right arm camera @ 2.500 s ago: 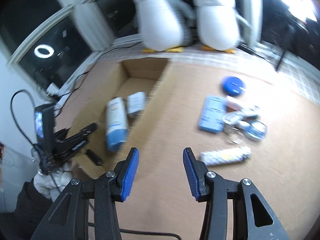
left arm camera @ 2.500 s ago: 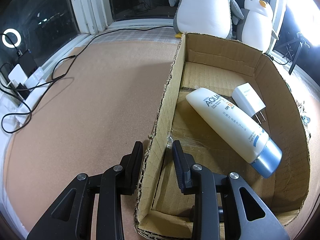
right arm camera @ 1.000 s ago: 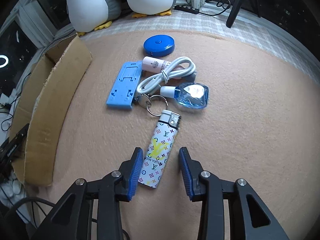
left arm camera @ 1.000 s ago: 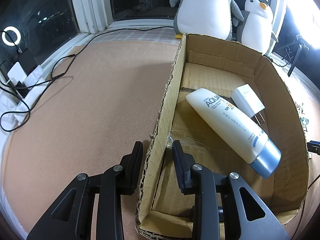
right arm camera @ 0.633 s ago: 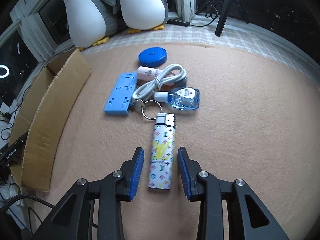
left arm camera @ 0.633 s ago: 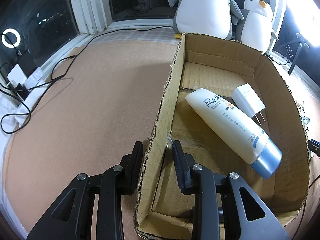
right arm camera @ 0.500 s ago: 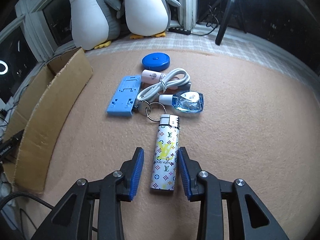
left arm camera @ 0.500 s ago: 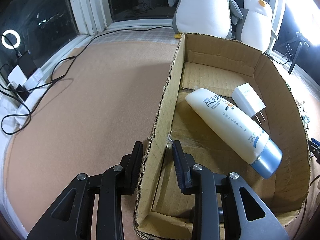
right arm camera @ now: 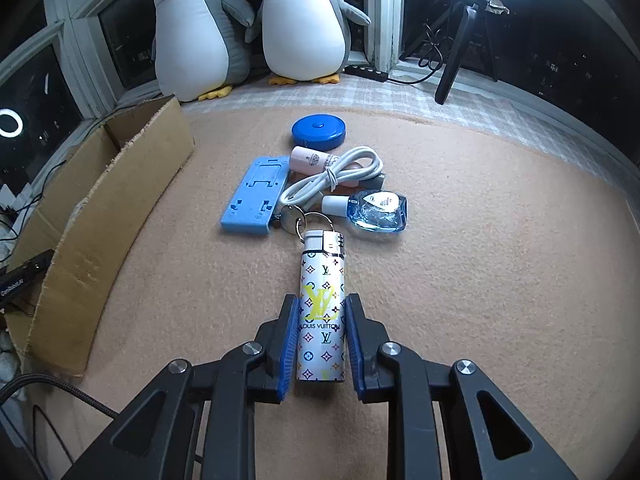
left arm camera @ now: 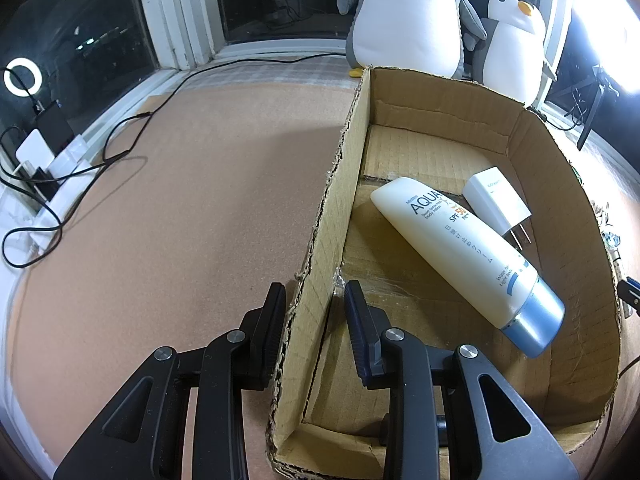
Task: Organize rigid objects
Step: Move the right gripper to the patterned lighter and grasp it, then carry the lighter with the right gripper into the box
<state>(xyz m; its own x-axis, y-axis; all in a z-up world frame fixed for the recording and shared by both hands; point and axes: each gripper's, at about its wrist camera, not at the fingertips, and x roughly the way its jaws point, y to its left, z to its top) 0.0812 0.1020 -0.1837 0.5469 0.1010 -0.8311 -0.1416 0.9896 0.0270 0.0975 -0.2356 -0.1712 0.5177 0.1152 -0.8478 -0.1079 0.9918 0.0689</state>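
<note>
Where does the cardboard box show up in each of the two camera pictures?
Left wrist view: the box fills the right half, its near wall between the left gripper fingers.
Right wrist view: the box runs along the left edge; only its outer wall shows.
Shared landmark: the two penguins stand just behind the box in both.
</note>
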